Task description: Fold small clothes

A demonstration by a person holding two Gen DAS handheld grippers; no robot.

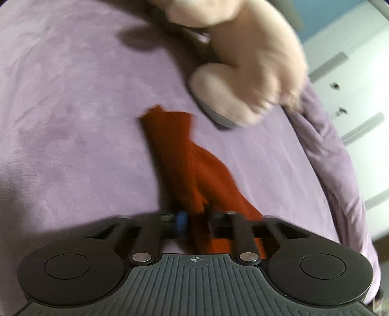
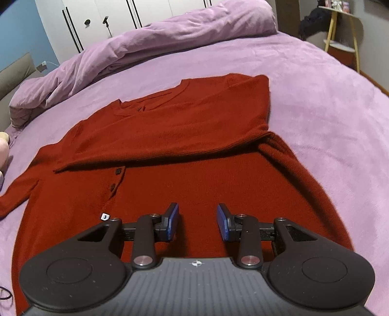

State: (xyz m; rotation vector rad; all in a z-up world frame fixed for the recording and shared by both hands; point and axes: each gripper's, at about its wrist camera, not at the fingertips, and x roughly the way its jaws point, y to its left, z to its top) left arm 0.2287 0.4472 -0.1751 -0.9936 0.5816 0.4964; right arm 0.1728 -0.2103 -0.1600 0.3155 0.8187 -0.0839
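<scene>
A dark red knitted cardigan (image 2: 184,150) with small buttons lies flat on the purple bed cover (image 2: 316,102). Its right sleeve (image 2: 170,126) is folded across the chest. My right gripper (image 2: 198,223) is open and empty, hovering just above the lower front of the cardigan. In the left wrist view my left gripper (image 1: 197,218) is shut on the end of the other red sleeve (image 1: 187,158), which stretches away from it over the cover. This view is motion-blurred.
A pink plush toy (image 1: 243,60) sits on the bed just beyond the sleeve in the left wrist view. A bunched purple duvet (image 2: 158,41) lies along the far side of the bed. White wardrobe doors (image 2: 102,17) stand behind it. A small wooden side table (image 2: 340,31) stands far right.
</scene>
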